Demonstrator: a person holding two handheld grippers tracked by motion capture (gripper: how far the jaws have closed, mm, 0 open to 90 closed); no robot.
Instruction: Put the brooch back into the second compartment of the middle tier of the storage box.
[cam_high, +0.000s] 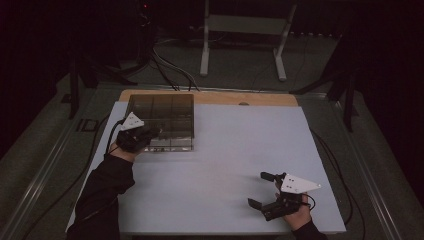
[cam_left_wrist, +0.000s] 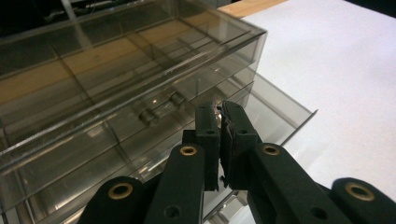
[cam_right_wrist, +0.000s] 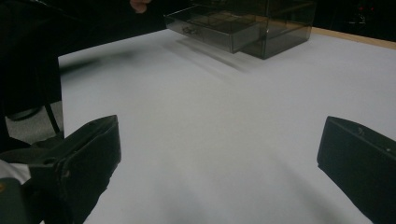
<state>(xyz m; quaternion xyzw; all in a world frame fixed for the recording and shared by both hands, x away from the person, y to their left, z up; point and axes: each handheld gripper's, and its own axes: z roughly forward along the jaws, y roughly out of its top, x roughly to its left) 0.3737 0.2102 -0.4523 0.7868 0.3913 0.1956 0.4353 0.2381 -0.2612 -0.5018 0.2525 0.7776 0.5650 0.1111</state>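
- Closest to the lens in the left gripper view, my left gripper (cam_left_wrist: 220, 108) has its black jaws pressed together with nothing between them, tips just in front of the small handle (cam_left_wrist: 162, 107) on the pulled-out drawer (cam_left_wrist: 275, 112).
- That drawer sticks out of the smoky clear drawer box (cam_high: 161, 116), which sits at the upper left of the white table mat (cam_high: 240, 150) in the high view.
- My left gripper (cam_high: 145, 136) shows there at the box's front left corner.
- My right gripper (cam_high: 267, 190) rests at lower right, jaws spread wide and empty, well apart from the box.
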